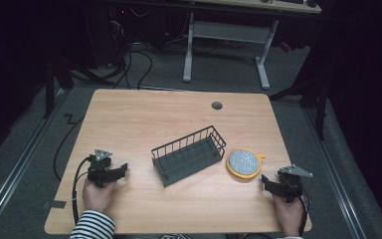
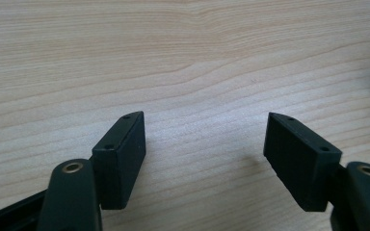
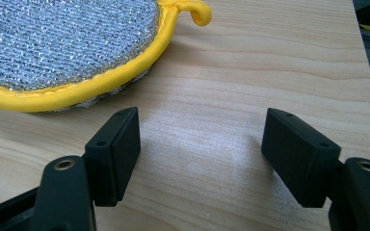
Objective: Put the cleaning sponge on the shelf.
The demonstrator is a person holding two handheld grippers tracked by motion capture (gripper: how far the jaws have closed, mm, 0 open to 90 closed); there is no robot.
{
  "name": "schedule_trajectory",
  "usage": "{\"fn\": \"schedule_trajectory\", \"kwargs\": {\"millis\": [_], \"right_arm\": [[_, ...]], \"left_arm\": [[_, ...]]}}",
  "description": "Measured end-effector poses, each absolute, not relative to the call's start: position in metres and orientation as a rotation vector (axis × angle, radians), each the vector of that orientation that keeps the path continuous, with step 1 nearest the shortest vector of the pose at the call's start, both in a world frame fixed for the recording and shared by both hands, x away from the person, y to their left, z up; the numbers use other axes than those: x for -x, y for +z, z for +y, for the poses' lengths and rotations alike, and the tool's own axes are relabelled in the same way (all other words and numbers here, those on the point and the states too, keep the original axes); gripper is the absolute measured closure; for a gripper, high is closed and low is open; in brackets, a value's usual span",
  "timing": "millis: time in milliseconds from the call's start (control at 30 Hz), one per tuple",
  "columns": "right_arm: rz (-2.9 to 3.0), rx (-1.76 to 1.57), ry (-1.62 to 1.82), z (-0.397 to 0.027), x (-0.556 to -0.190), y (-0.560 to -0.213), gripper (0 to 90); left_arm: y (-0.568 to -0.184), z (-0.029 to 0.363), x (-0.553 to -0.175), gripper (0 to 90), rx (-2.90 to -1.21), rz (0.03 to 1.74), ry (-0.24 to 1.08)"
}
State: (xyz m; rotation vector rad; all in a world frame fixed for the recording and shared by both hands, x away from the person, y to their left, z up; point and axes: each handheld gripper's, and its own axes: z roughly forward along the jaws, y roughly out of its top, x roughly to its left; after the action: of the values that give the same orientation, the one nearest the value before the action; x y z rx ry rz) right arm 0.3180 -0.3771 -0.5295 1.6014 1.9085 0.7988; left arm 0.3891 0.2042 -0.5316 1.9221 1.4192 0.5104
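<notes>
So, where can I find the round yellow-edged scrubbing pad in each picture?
High view: the scrubbing pad lies right of centre on the table, between the wire basket and the right gripper.
Left gripper view: not in it.
Right gripper view: the pad is at the upper left, just beyond the open jaws.
Shared landmark: the pale wood tabletop.

No readable text, labels, brand marks or nos. anywhere. Checked table top point(image 1: 129, 124), wire basket point(image 1: 189, 154), round scrub pad point(image 1: 244, 163) w/ yellow rim: all plain, no print or signs.
</notes>
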Motion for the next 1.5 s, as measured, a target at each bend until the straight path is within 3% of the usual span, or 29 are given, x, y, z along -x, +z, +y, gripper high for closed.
{"fn": "schedule_trajectory", "kwargs": {"millis": [200, 667, 767, 967, 1500], "right_arm": [[1.911, -1.596, 0.801, -0.377, -0.318, -0.530, 30.2], [1.922, -1.597, 0.810, -0.377, -0.319, -0.530, 27.7], [1.915, -1.608, 0.800, -0.378, -0.319, -0.528, 33.1], [1.928, -1.632, 0.821, -0.380, -0.321, -0.522, 33.4], [2.082, -1.555, 0.727, -0.349, -0.356, -0.463, 35.7]], "left_arm": [[-0.537, 0.200, -0.384, 30.4, -1.950, 1.370, 0.599], [-0.537, 0.200, -0.385, 28.6, -1.940, 1.380, 0.590], [-0.537, 0.201, -0.385, 28.6, -1.935, 1.381, 0.584], [-0.537, 0.201, -0.385, 28.6, -1.934, 1.381, 0.581], [-0.536, 0.204, -0.385, 28.3, -1.912, 1.385, 0.555]]}}
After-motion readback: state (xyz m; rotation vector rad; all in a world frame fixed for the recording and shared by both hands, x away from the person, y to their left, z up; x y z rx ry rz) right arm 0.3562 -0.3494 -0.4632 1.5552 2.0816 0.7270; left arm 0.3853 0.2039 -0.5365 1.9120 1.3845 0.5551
